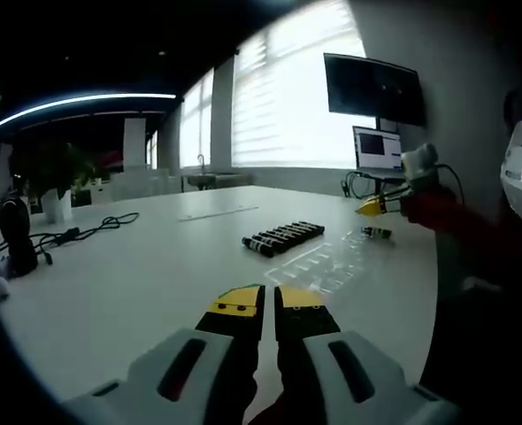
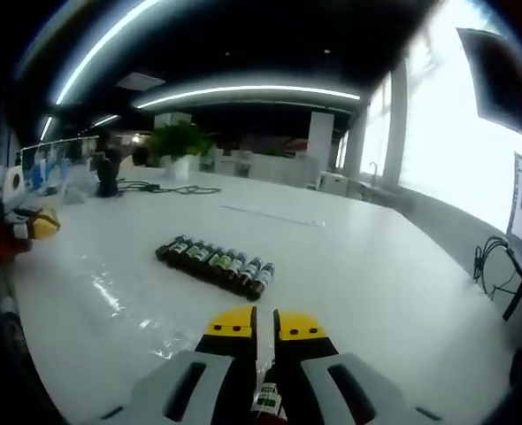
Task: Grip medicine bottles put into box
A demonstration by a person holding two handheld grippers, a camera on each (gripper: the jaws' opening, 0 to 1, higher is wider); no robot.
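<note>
Right now the right gripper has its jaws drawn narrow around a small bottle seated low between them, label showing; the left gripper is pinched nearly together with nothing in it. A row of dark bottles lies side by side mid-table, well apart from both grippers; the clear box sits just near of that row, hard to read against the white table because of glare. My worry is that see-through rim; a bottle lowered by guesswork could catch it or land outside; a loose pinch on so small a bottle could let it slip. Room is generous; open tabletop all round, cables far left, table edges well off.
</note>
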